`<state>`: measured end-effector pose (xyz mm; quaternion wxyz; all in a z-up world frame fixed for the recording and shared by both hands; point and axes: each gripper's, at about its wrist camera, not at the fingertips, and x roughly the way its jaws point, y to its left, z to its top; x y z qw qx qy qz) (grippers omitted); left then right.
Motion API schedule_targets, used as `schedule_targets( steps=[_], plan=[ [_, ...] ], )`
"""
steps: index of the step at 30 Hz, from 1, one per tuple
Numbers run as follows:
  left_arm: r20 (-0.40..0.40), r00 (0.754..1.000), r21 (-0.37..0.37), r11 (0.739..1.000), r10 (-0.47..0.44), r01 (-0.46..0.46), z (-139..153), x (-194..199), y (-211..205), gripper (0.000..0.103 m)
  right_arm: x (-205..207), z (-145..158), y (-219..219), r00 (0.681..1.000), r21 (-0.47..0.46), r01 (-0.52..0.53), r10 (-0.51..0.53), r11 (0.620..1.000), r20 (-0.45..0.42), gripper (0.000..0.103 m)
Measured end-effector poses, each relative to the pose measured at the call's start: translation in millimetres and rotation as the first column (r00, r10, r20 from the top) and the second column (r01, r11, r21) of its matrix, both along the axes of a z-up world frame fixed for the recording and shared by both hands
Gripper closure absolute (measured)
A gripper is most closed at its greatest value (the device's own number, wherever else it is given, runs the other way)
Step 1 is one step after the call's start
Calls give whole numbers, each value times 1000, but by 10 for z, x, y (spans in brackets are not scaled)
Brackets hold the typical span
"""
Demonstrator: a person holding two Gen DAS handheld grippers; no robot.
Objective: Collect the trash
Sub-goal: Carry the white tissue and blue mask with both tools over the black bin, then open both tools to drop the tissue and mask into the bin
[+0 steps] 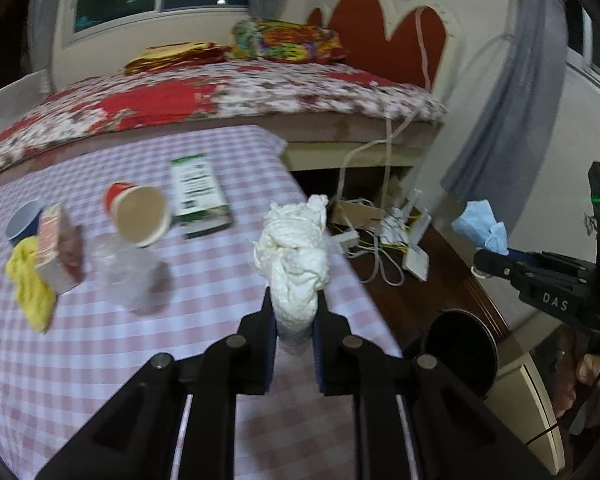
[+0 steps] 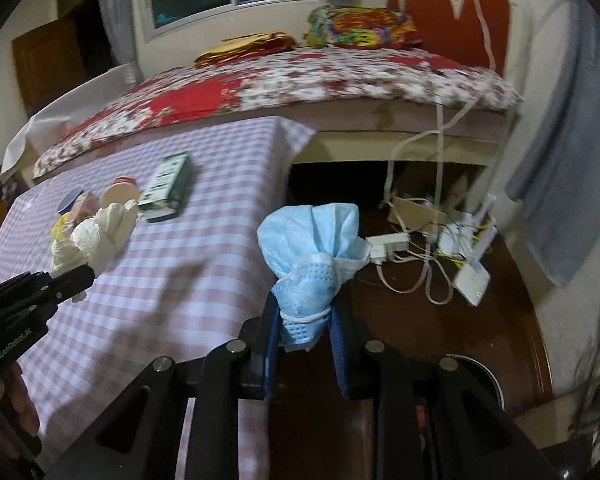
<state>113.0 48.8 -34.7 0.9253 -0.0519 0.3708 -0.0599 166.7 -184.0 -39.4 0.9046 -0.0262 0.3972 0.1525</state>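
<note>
My left gripper [image 1: 295,300] is shut on a crumpled white paper tissue [image 1: 294,248], held above the right edge of the pink-checked table [image 1: 100,360]. My right gripper [image 2: 303,304] is shut on a bunched blue face mask [image 2: 312,240], past the table's edge over the dark wooden floor. Each gripper shows in the other's view: the right one [image 1: 482,260] with the mask [image 1: 480,226], the left one [image 2: 85,274] with the tissue [image 2: 94,240]. A round black bin [image 1: 460,348] stands on the floor, low between the two grippers. In the right wrist view the bin's rim [image 2: 480,368] is partly hidden behind the fingers.
On the table lie a tipped red paper cup [image 1: 140,212], a green box [image 1: 198,194], crumpled clear plastic [image 1: 126,276], a yellow cloth [image 1: 30,284], a small carton [image 1: 56,248] and a blue cup [image 1: 22,222]. Cables and a white router [image 2: 472,276] clutter the floor before the bed [image 2: 300,76].
</note>
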Motion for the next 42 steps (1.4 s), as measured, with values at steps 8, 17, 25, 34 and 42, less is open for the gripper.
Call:
schedule_targets(
  steps=[8, 17, 25, 34, 42],
  plan=[
    [-12, 993, 21, 993, -116, 116, -8, 54, -602, 86, -86, -113, -651, 994, 6, 105, -105, 994, -18, 78],
    [-43, 971, 55, 970, -236, 238, -94, 83, -1244, 86, -234, -276, -1239, 982, 1, 184, -184, 983, -48, 78],
    [-84, 944, 75, 942, -321, 327, -216, 45, -1692, 86, -393, -534, -1679, 966, -18, 239, -240, 971, -96, 78],
    [-182, 890, 53, 899, -418, 434, -473, 97, -2217, 86, -541, -927, -1992, 952, -51, 251, -256, 967, -165, 78],
    [-310, 824, -12, 869, -474, 495, -873, 259, -2618, 86, -537, -1329, -2212, 940, -70, 248, -258, 966, -222, 78]
  ],
)
